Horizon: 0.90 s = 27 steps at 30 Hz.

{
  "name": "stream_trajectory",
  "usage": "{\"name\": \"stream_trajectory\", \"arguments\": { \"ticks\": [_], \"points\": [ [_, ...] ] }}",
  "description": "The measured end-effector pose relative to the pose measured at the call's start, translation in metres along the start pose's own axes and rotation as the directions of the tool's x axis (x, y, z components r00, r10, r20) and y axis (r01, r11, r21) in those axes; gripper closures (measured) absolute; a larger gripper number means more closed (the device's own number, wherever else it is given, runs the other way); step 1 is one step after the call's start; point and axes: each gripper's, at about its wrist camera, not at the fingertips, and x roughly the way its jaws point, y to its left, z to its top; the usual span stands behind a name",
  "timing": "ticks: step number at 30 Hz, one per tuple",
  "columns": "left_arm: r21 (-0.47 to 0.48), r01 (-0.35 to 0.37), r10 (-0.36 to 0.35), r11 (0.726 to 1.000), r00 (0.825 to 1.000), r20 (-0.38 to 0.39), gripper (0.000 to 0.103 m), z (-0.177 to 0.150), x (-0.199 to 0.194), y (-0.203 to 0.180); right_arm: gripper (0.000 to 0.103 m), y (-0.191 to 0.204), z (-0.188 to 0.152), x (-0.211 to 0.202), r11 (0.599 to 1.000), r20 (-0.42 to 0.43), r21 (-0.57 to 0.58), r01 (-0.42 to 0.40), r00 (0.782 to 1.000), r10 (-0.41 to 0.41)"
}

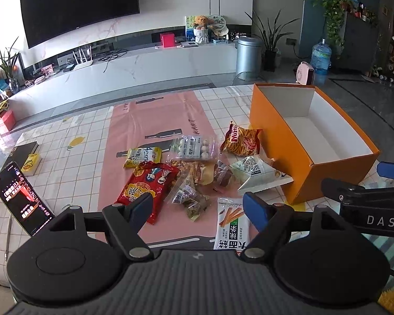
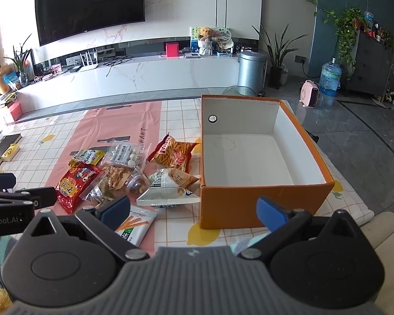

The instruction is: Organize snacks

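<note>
While both of my tongs hang above the near edge of the counter [image 1: 223, 99], neither has hold of anything: left tongs [image 1: 199, 208] spread wide, blue pads apart over the snack pile; right tongs [image 2: 194, 210] likewise spread wide, one pad over the pile's near edge, the other in front of the box. Item one, orange box [image 2: 265, 202]: lidless, white inside, nothing in it, standing on the counter's right part, just right of the snacks. Item two, red bag [image 1: 147, 186]: flat on the pink mat [image 1: 155, 110], left side of the pile. Item three, yellow packet [image 1: 141, 156]: beyond the red bag, touching it. Item four, clear bag of white balls [image 1: 194, 145]: mid-pile, far side. Item five, orange stick-snack bag [image 1: 240, 140]: nearest the box's far corner, just beside its wall. Item six, white-and-brown bag [image 1: 257, 172]: puffed up, its corner close against the box's near left corner. Item seven, clear pouches of brown snacks [image 1: 197, 178]: heaped together in the centre, overlapping. Item eight, white-and-green packet [image 1: 231, 223]: nearest to me, partly under my left tongs in that view. Sundry: phone [image 1: 21, 197], screen lit, propped at the counter's left edge; yellow duck box [image 1: 31, 164] beyond it.
</note>
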Motion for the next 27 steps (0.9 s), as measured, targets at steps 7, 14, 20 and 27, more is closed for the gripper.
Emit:
{"name": "stream_trajectory", "arguments": {
  "ticks": [7, 14, 20, 27],
  "points": [
    [0.002, 0.001, -0.001, 1.000, 1.000, -0.004, 0.012, -0.0002, 0.0005, -0.0006, 0.004, -0.0030, -0.0001, 0.0017, 1.000, -0.006, 0.013, 0.001, 1.000, -0.001],
    [0.004, 0.002, -0.002, 1.000, 1.000, -0.004, 0.012, 0.0001, 0.0001, -0.0011, 0.004, -0.0039, 0.0005, 0.0023, 1.000, -0.006, 0.014, 0.001, 1.000, -0.001],
    [0.005, 0.002, -0.002, 1.000, 1.000, -0.003, 0.012, 0.0004, -0.0003, -0.0011, 0.004, -0.0032, 0.0004, 0.0020, 1.000, -0.007, 0.013, 0.003, 1.000, -0.002],
    [0.005, 0.002, -0.002, 1.000, 1.000, -0.004, 0.012, 0.0006, -0.0002, -0.0012, 0.004, -0.0030, -0.0014, 0.0018, 1.000, -0.011, 0.014, 0.004, 1.000, -0.004]
  ]
}}
